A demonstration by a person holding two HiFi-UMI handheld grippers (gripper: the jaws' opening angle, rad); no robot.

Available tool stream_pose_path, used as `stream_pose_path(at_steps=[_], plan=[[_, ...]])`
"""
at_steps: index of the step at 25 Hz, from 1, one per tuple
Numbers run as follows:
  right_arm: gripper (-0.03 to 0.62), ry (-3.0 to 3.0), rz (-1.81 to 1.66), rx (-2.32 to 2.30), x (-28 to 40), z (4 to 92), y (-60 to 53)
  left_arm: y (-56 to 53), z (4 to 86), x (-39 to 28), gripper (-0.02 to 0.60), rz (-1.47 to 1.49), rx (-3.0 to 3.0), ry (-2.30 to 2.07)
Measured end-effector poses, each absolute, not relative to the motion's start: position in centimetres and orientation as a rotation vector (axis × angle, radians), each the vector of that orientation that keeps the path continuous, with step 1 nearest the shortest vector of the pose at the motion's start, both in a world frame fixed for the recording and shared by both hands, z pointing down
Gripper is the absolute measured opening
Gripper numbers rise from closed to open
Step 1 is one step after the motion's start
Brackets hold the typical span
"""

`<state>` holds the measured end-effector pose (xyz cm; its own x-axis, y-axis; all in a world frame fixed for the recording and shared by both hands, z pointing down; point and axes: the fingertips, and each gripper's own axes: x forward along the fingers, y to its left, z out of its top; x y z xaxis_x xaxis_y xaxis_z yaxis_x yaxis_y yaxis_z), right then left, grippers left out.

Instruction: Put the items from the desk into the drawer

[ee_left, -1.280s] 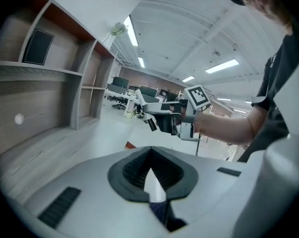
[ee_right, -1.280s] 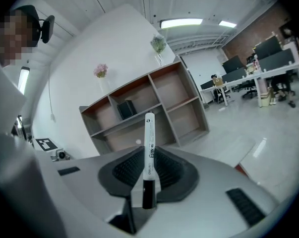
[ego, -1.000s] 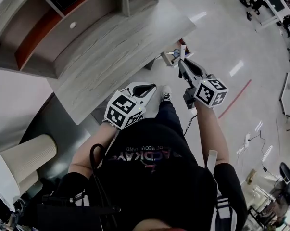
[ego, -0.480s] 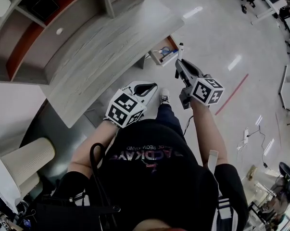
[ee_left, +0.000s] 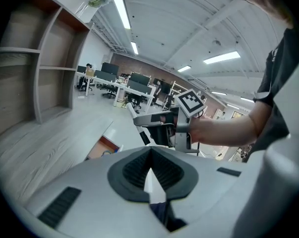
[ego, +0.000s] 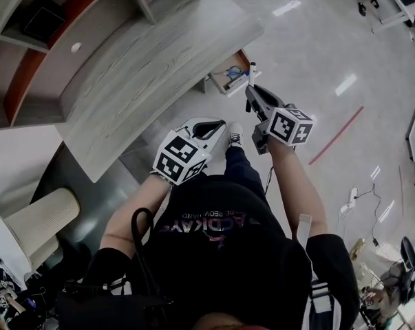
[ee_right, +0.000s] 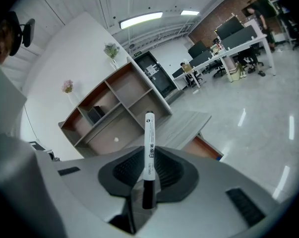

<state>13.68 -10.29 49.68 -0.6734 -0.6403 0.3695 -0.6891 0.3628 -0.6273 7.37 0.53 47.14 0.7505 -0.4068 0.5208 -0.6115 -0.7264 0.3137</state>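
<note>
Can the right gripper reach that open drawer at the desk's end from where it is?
Probably yes: the right gripper, clamping a white marker pen, hovers just beside the open wooden drawer, nothing between them.

The right gripper [ee_right: 148,175] is clamping a white marker [ee_right: 149,150] between its dark ribbed pads, which are pressing on the barrel from both sides. The marker is standing nearly upright along the jaws, with its black end sitting low between them and its white end poking up past the tips. Beyond it, a grey wood-grain surface [ee_right: 186,125] is stretching away, and an open drawer [ee_right: 207,151] with a reddish-brown inside is showing just beside its near corner. A shelf unit [ee_right: 114,110] is rising behind the surface, holding a dark box [ee_right: 95,114] in one compartment. Two small plants [ee_right: 111,50] are sitting on top of it. Office desks [ee_right: 238,43] are lining the far room.
</note>
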Motion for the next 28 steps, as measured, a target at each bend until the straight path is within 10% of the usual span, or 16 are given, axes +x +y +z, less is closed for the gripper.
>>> stream_pose_path(at_steps=[28], plan=[[0.075, -2.115, 1.703, 1.136, 15.0, 68.1, -19.1, -5.9, 57.5, 13.9, 0.011, 0.665, 2.223, -0.823]])
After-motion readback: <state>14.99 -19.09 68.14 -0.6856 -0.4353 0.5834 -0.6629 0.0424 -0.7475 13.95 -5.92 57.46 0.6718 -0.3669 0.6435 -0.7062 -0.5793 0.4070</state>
